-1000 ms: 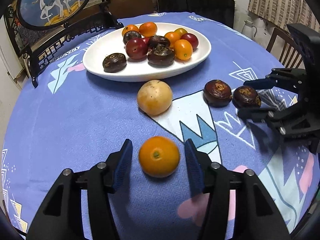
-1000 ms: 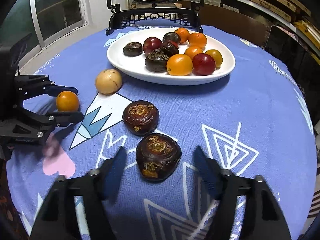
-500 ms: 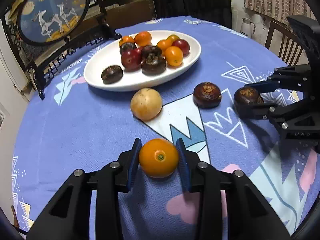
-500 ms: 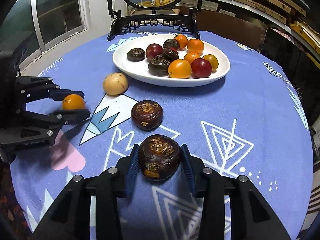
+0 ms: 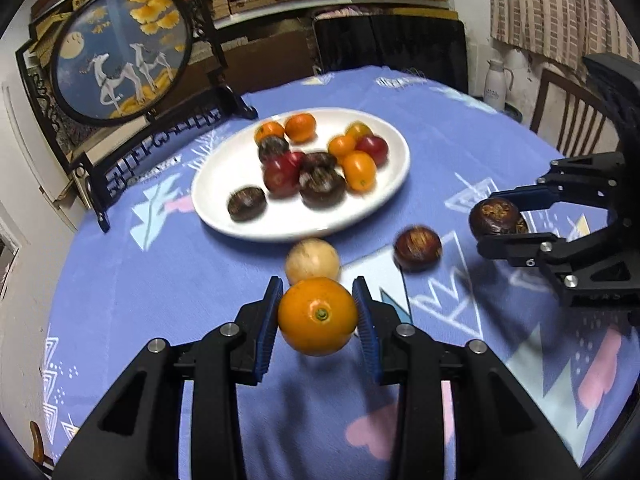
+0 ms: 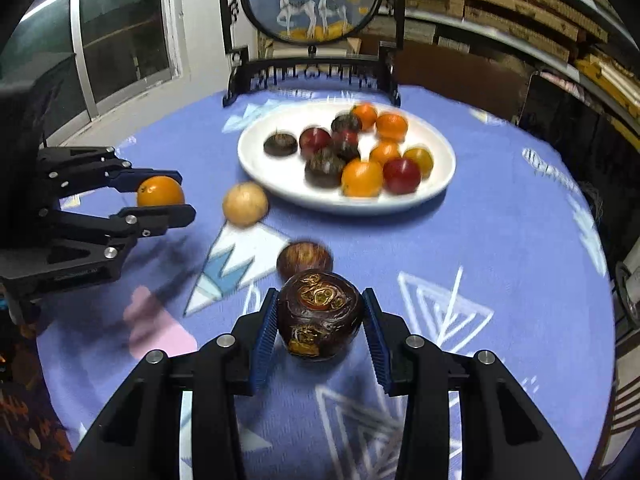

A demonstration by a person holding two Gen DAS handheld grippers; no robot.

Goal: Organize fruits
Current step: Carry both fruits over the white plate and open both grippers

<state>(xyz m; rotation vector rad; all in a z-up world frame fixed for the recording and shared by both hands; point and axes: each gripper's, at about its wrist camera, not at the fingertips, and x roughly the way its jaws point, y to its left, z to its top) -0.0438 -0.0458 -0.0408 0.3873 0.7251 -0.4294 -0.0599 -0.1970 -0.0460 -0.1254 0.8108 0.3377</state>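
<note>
My left gripper [image 5: 318, 312] is shut on an orange fruit [image 5: 317, 316] and holds it above the blue tablecloth; from the right wrist that gripper [image 6: 170, 196] and the orange fruit [image 6: 160, 192] show at the left. My right gripper [image 6: 320, 316] is shut on a dark brown fruit [image 6: 319, 314], lifted off the cloth; the left wrist view has that gripper [image 5: 498, 216] and dark brown fruit [image 5: 496, 216] at the right. A tan round fruit [image 5: 313, 261] and a second dark brown fruit [image 5: 417, 243] lie on the cloth before a white plate [image 5: 224, 216] with several fruits.
A framed round picture on a black stand [image 5: 120, 56] stands at the table's far edge behind the plate. A dark chair back [image 5: 388, 48] and a wooden chair [image 5: 568, 116] stand around the table. A white jug [image 5: 496, 80] is beyond the edge.
Both grippers have shut on their fruits, the left on the orange one and the right on the dark brown one, and both have lifted them off the cloth.
</note>
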